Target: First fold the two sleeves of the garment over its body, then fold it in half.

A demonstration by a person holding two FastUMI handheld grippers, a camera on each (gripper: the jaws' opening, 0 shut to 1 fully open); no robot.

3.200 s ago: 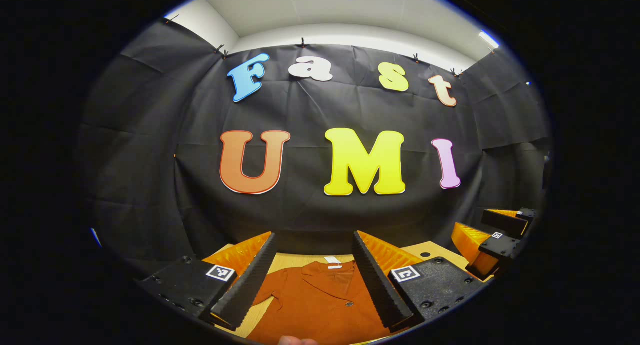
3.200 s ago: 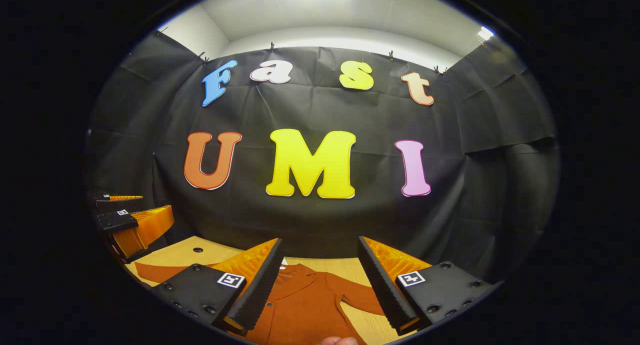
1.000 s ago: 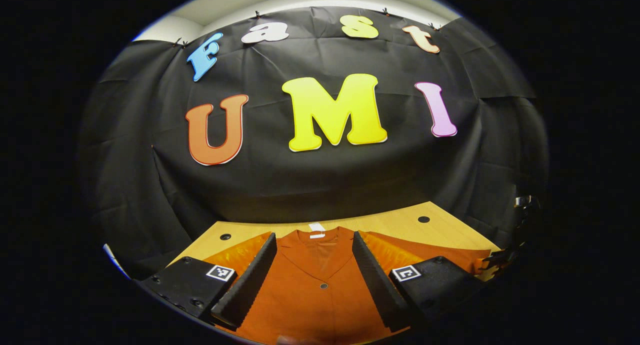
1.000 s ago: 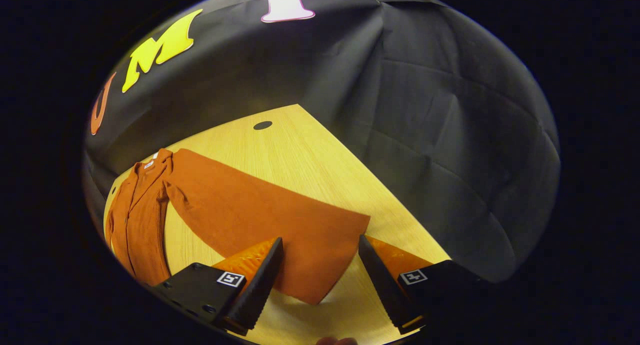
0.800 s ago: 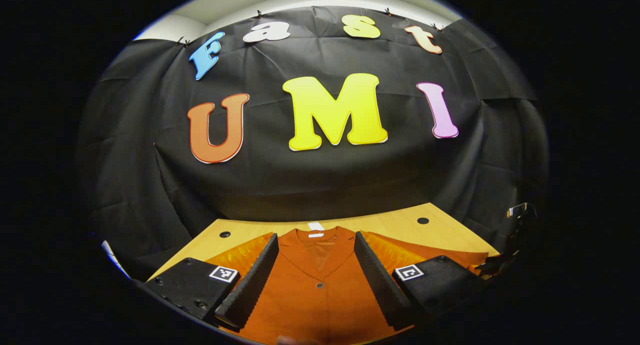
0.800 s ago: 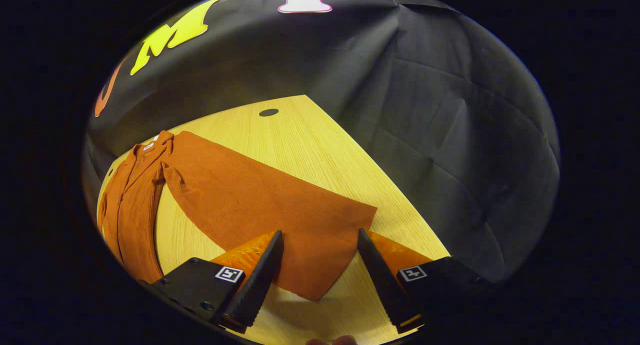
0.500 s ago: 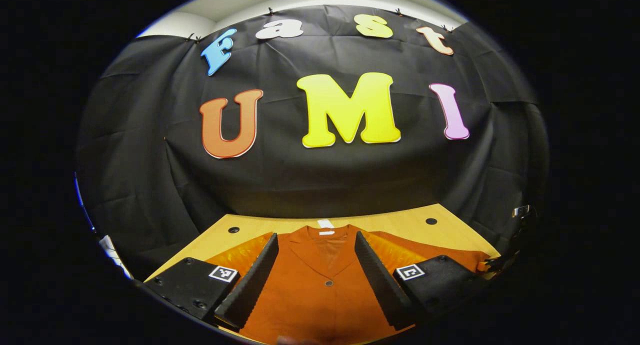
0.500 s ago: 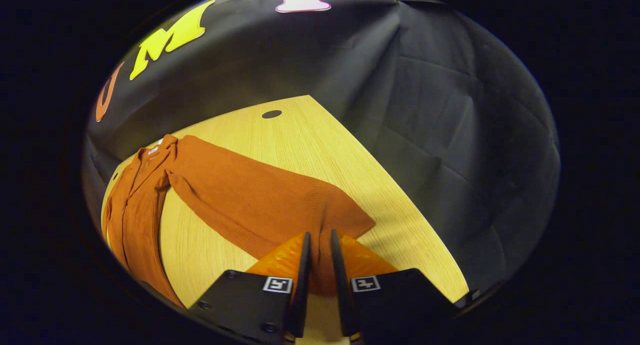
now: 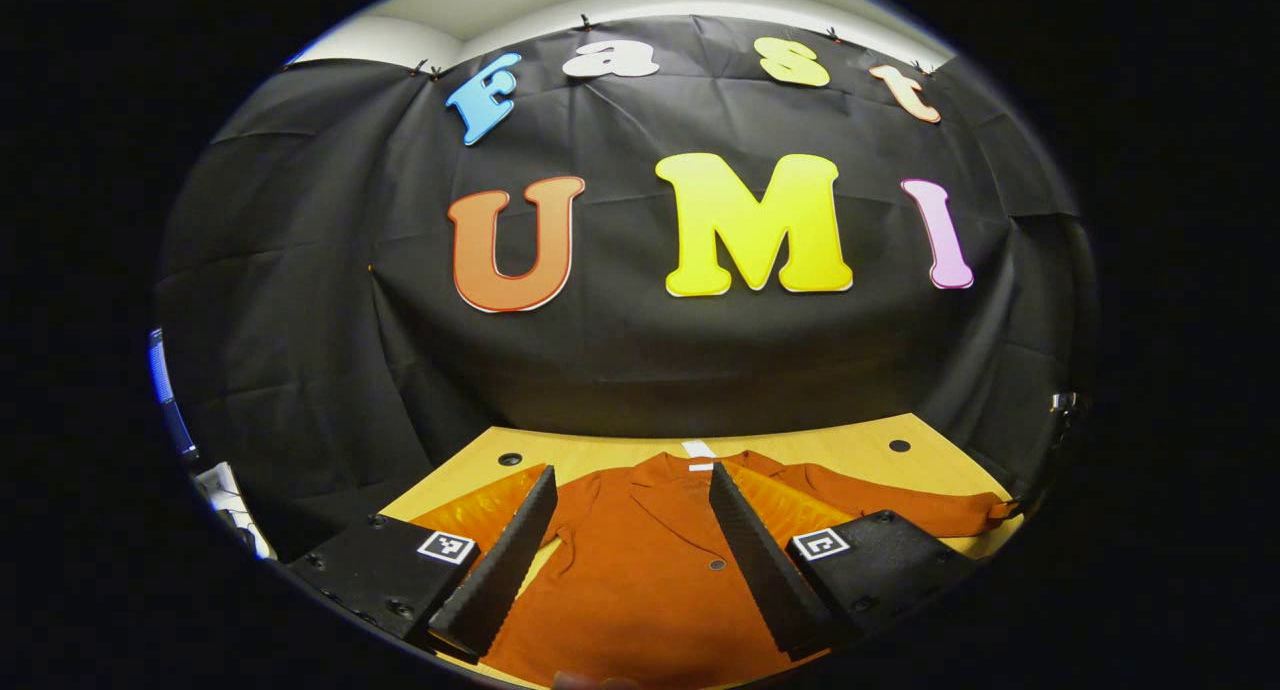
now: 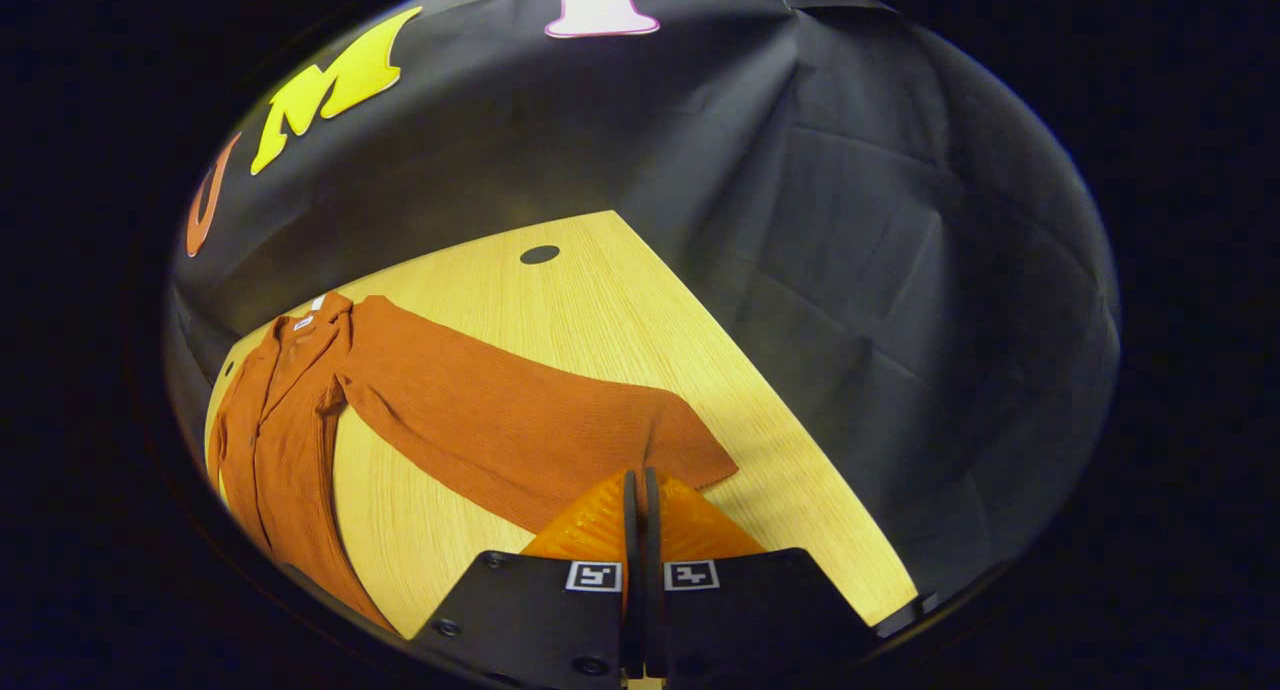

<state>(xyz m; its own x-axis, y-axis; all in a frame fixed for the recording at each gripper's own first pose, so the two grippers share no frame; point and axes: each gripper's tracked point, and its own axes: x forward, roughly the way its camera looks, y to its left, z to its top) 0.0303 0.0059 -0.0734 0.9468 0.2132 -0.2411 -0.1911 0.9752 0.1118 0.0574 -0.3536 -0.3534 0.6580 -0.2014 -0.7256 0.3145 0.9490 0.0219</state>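
The garment (image 9: 650, 570) – a rust-orange buttoned top – lies flat on the counter (image 10: 600, 300), collar toward the booth wall, front side up. Both sleeves are out to the sides, so no fold is done yet; the whole job is ahead: two sleeve folds, then the fold in half.

The right sleeve (image 10: 520, 420) stretches across the wood away from the body. The right gripper (image 10: 637, 490) is down at its cuff end w/ jaws closed to a thin slit, cloth pinched between them as far as I can judge – the first sleeve fold looks about to start, the sleeve not yet lifted over the body.

The left gripper (image 9: 630, 530) hangs above the chest, jaws wide apart, holding nothing. The left sleeve (image 9: 570, 540) is mostly hidden behind one jaw – can't tell how it lies
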